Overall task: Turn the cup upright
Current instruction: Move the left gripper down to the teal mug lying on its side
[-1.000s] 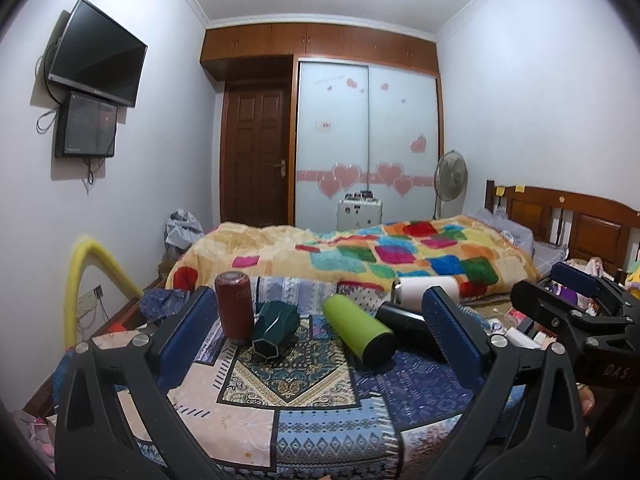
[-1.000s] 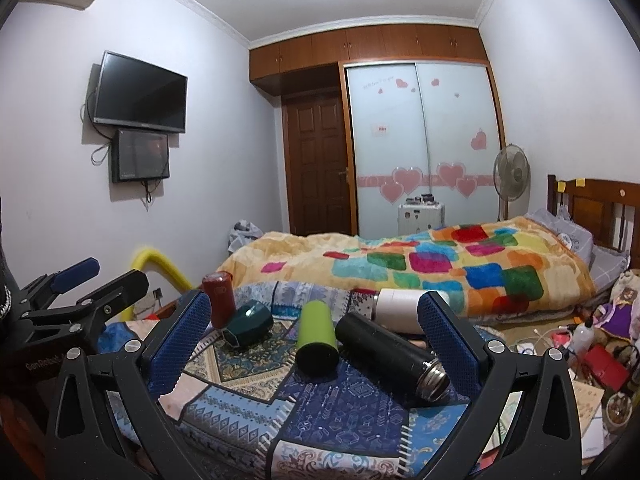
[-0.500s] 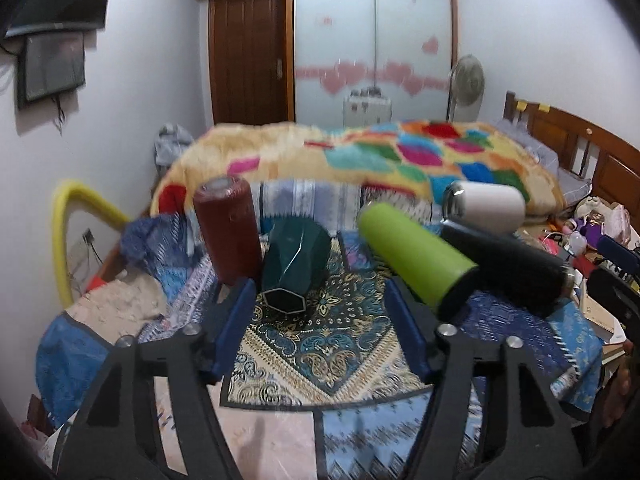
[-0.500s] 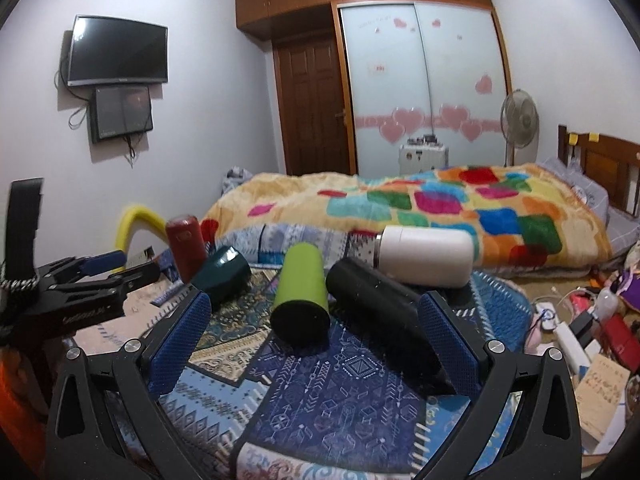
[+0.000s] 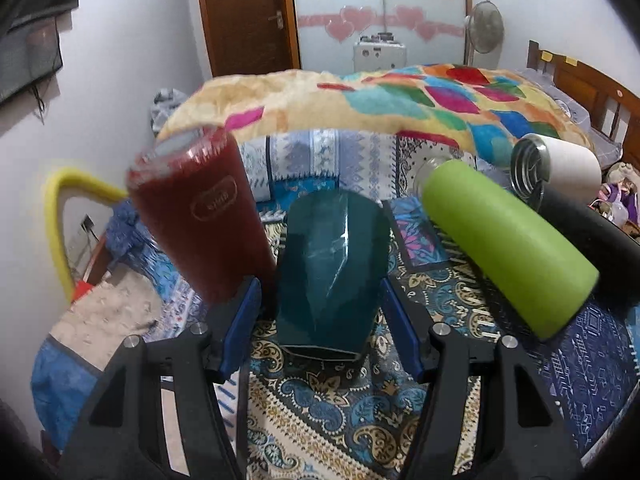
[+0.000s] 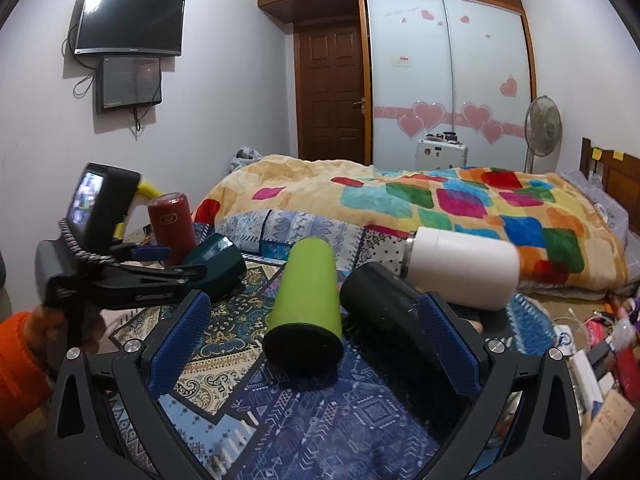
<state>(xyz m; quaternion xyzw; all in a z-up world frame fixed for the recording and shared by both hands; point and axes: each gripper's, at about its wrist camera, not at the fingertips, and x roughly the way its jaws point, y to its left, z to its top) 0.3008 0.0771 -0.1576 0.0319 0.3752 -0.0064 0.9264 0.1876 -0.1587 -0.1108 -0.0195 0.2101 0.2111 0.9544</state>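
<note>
The left tongs (image 5: 320, 316) reach low and level, their blue pads (image 5: 240, 328) spread apart with a gap on either side of what sits between them. The right tongs (image 6: 316, 340) hover further back, spread wide and gripping nothing. A hand (image 6: 60, 320) in an orange sleeve holds the left handle.

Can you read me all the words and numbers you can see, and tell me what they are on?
Nothing here can be read for sure.
Red cup: an oval badge with raised letters, too blurred to read.
TV: a tiny brand mark on the bottom edge, too small to read.
Wardrobe door: a small red and white sticker, too small to read.
Left gripper: faint print on its black side, too small to read.
</note>
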